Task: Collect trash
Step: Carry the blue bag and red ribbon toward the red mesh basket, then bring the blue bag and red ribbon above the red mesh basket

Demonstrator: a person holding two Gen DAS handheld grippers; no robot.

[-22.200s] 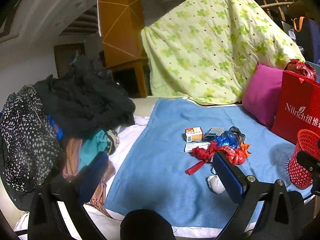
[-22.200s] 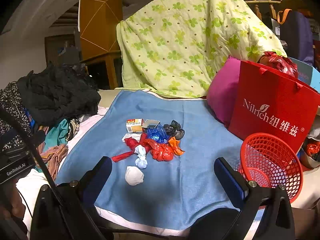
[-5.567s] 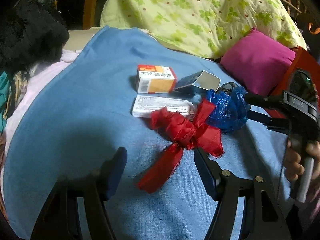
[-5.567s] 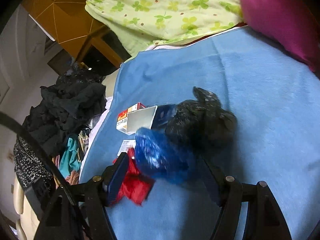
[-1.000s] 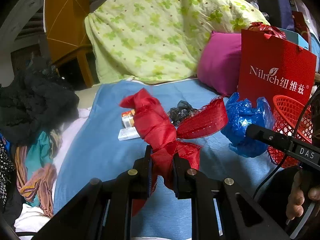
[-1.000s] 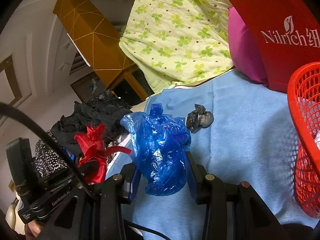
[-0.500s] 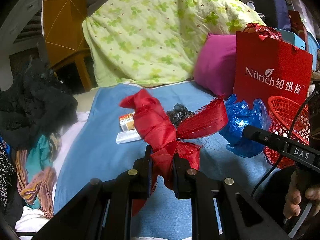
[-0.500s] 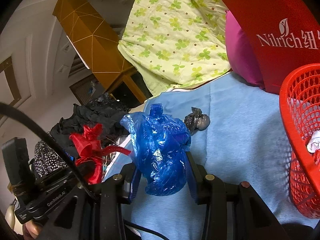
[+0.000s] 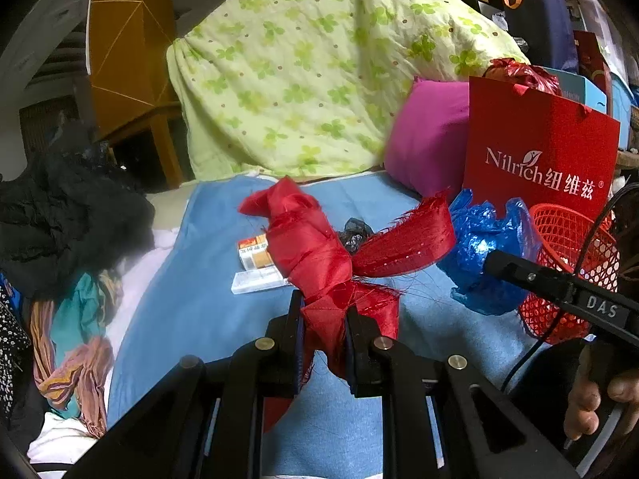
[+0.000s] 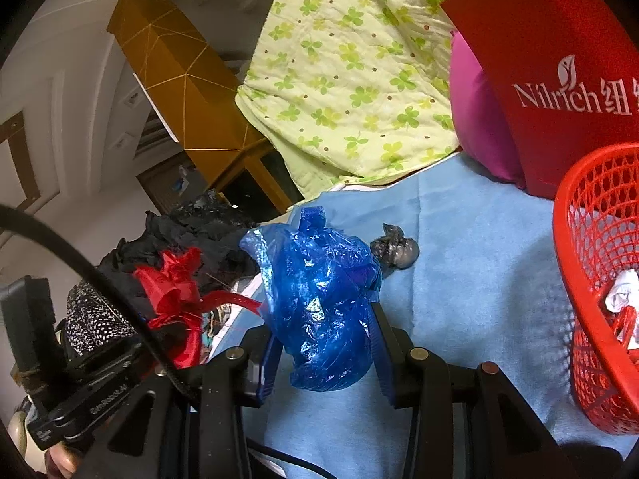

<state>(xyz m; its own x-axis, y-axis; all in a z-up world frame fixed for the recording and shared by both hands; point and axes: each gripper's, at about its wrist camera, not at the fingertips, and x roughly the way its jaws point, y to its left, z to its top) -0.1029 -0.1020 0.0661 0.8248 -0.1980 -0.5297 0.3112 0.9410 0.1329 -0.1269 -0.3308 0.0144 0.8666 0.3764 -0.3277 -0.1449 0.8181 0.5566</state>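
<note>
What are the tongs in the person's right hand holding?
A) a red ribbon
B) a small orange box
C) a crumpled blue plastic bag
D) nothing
C: the right tongs are clamped on the blue plastic bag; the red ribbon is in the left tongs.

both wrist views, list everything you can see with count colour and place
red ribbon: 1, red, clamped in the left tool
plastic bag: 1, blue, held in the right tool
crumpled bag: 1, dark grey, on the blanket
small box: 1, orange and white, on the blanket
flat box: 1, white, in front of the small box
basket: 1, red mesh, right edge of the blanket, paper wads inside
blanket: 1, blue, spread under everything
paper bag: 1, red, behind the basket
pillow: 1, magenta, beside the paper bag
quilt: 1, green clover print, at the back
clothes pile: 1, black and mixed, left
left tool: 1, black, shut on the ribbon
right tool: 1, black, shut on the bag
</note>
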